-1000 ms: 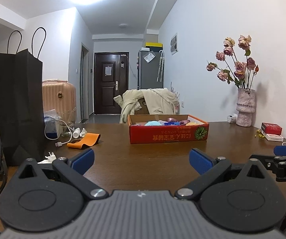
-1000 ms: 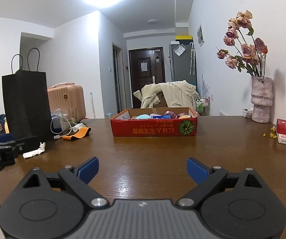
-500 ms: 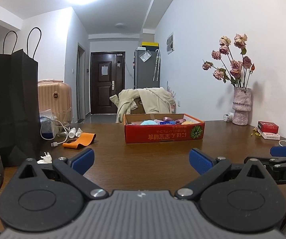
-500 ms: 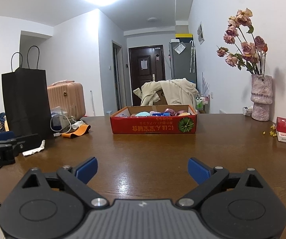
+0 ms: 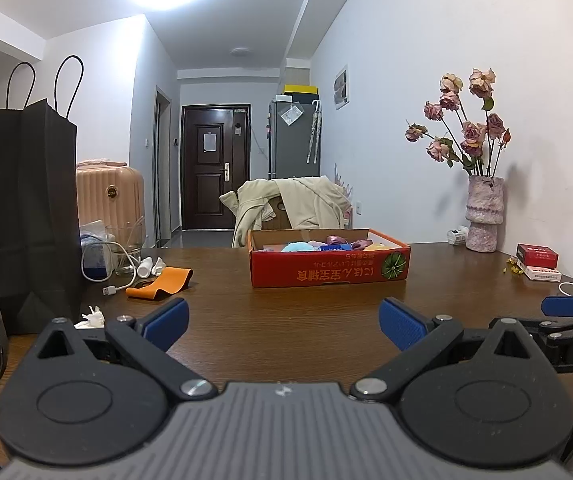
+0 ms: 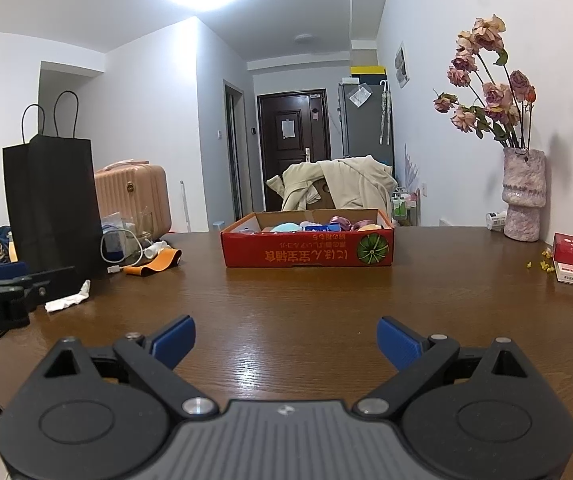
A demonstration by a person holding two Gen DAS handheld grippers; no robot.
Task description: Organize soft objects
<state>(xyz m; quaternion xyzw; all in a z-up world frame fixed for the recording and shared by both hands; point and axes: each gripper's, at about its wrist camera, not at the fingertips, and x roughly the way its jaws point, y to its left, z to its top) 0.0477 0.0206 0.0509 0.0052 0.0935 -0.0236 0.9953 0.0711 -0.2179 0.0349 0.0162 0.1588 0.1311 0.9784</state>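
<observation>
A: Both empty? Where's the stuff?

B: Yes. Left gripper (image 5: 282,322) and right gripper (image 6: 285,340) are spread wide above the worktop (image 6: 306,304). The soft objects (image 6: 318,225), pastel lumps, sit heaped in the red box (image 6: 308,254) at twelve o'clock.

A: Risk?

B: Probably pinching two together, or nudging the light box.

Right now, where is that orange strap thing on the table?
The orange strap lies flat on the table's left side, just right of the black paper bag and white cable, left of the red cardboard box.
</observation>
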